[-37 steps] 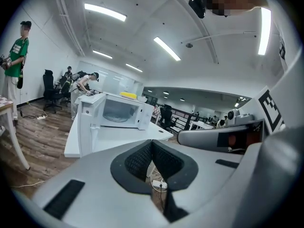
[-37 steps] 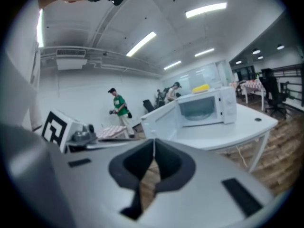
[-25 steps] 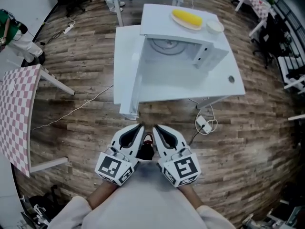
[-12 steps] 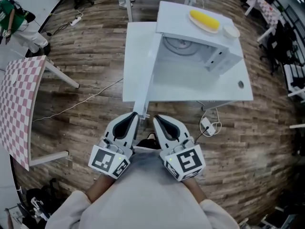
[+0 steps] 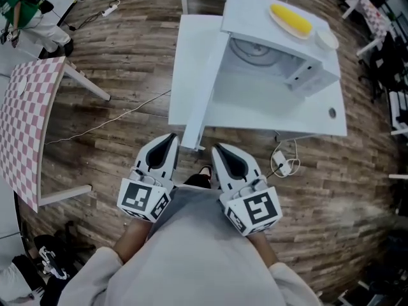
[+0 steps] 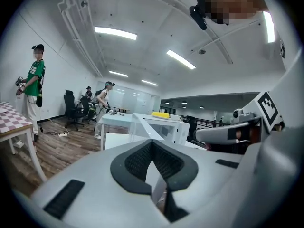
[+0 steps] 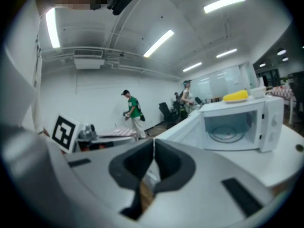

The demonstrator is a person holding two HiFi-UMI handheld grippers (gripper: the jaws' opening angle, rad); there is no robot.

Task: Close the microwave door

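Door (image 5: 194,75): I see it wide open, free edge near both tools.
Left tool (image 5: 169,139): jaws together, empty.
Right tool (image 5: 220,150): jaws together, empty.
Floor (image 5: 115,81): cable (image 5: 108,125) left of door.

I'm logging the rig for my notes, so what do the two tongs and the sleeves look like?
The left tongs and right tongs both have white, rounded plastic shells, lined inside with black ribbed pads. Each carries a white cube printed with black square markers: left cube, right cube. The sleeves are pale grey. No cables show.
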